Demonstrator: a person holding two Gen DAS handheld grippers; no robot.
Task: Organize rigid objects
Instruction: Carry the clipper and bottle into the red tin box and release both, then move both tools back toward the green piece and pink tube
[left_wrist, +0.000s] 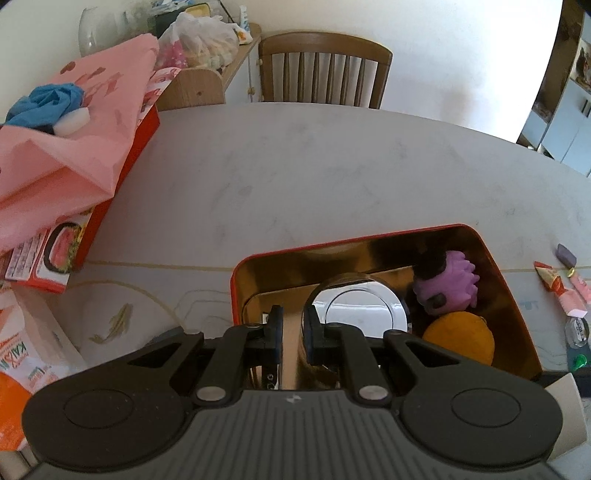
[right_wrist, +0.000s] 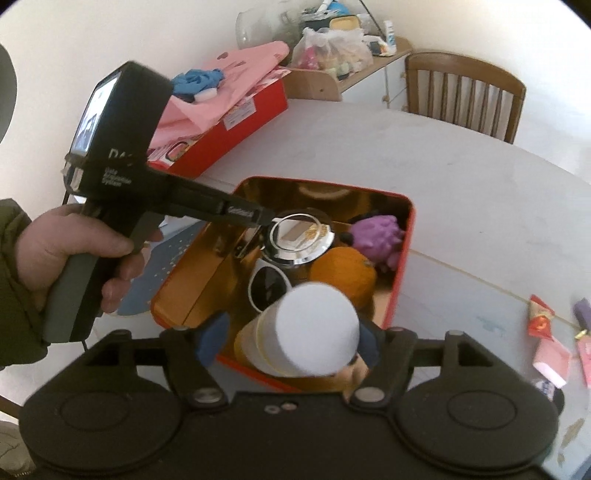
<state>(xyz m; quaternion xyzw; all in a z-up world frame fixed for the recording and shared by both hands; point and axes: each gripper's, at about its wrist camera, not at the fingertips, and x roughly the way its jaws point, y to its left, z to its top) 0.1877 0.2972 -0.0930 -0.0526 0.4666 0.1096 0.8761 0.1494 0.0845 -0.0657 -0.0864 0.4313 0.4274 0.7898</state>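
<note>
A red tin (left_wrist: 236, 280) with a gold inside stands open on the white table. It holds a round chrome lid (left_wrist: 362, 306), a purple toy (left_wrist: 447, 284) and an orange ball (left_wrist: 461, 339). My left gripper (left_wrist: 293, 325) reaches into the tin, shut on the chrome lid's left rim. In the right wrist view the same gripper (right_wrist: 267, 218) meets the chrome lid (right_wrist: 299, 240) beside the purple toy (right_wrist: 376, 236) and orange ball (right_wrist: 343, 275). My right gripper (right_wrist: 291, 343) hangs open over the tin's (right_wrist: 412, 221) near end. A white-topped cylinder (right_wrist: 314, 325) sits loose between its fingers. A black, white-rimmed round thing (right_wrist: 269, 291) lies below.
A red box under a pink bag (left_wrist: 122, 155) fills the table's left side. Small wrapped sweets (left_wrist: 561, 291) lie right of the tin. A wooden chair (left_wrist: 325, 70) stands behind the table. A person's hand (right_wrist: 74, 251) holds the left gripper's handle.
</note>
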